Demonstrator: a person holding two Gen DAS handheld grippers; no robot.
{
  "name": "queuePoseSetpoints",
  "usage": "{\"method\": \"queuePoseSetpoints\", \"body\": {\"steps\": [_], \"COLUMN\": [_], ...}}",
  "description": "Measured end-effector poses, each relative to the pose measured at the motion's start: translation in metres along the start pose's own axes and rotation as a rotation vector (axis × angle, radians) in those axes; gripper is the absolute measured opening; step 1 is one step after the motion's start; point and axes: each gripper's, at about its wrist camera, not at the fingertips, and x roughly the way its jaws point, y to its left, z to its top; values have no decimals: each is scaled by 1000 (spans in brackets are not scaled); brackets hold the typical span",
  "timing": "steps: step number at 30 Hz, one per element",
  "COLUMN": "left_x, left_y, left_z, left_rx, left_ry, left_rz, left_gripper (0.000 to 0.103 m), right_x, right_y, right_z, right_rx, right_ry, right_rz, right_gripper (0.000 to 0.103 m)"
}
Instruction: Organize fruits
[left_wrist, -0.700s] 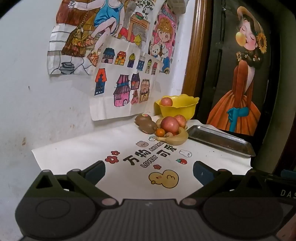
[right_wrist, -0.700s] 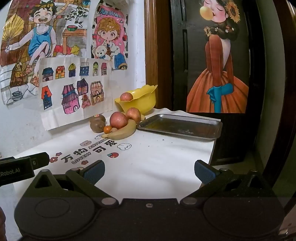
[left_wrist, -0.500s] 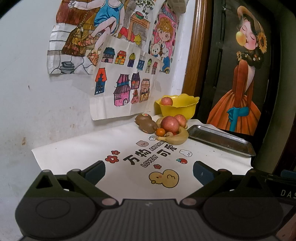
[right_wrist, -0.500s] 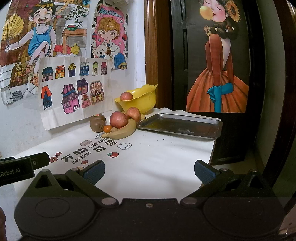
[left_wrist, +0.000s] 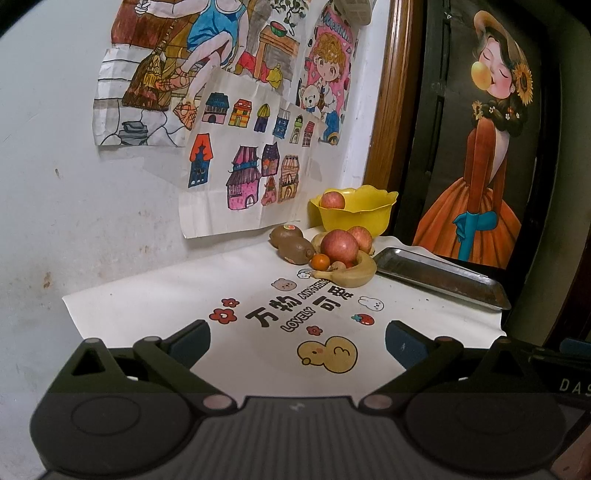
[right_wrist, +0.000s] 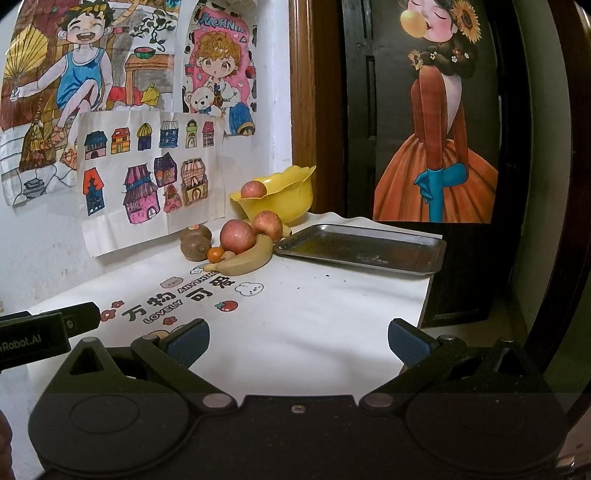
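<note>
left gripper (left_wrist: 297, 341): jaws wide apart, nothing between them, above the near edge of the cloth.
right gripper (right_wrist: 298, 341): jaws wide apart too, holding nothing, above the near part of the cloth; the left one's body shows at this view's left edge.
cloth (right_wrist: 325, 317): white, covers the table; printed with a duck (left_wrist: 328, 354), flowers, a strawberry, a bunny and "LOVELY" text.
banana (right_wrist: 245, 258): front of the fruit pile at the far end of the cloth, lying flat, curved around the other fruit.
orange (right_wrist: 215, 253): small, just beside the banana stem, touching the front kiwi.
kiwis (right_wrist: 195, 242): two, left of the pile, one behind the other; the rear one has a sticker.
apples (right_wrist: 238, 236): two loose, red, right behind the banana, touching each other.
tray (right_wrist: 364, 251): steel, empty-looking with a few specks, right of the pile, just beside the banana tip.
bowl (right_wrist: 284, 197): yellow, scalloped rim, behind the pile in the far corner; one apple inside (right_wrist: 253, 190).
wall: kids' drawings (left_wrist: 255, 166) taped up on the left; girl poster (right_wrist: 439, 122) on the dark door behind the tray.
</note>
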Motion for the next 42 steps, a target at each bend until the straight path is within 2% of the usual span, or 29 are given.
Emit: {"method": "queuePoseSetpoints", "body": {"steps": [25,32,36,40,42], "left_x": [0,8,17,27,38], "left_y": [0,-1,0,10,16], "left_z": [0,7,31,66,81], "left_rx": [3,11,73,83,68], "left_ry": [3,18,9,-24,-33], "left_rz": [1,26,48,46,30], "left_gripper": [103,103,103,103,103], "right_x": [2,6,20,29,37], "right_y": [-2,-1,-2,-14,-23], "right_z": [3,-4,18,50,65], "right_rx": [-1,-2,-46,-112,-134], "right_ry": [5,7,-13,-100,-137], "right_rz": [5,15,76,237,290], "right_gripper": [102,102,102,102,102]}}
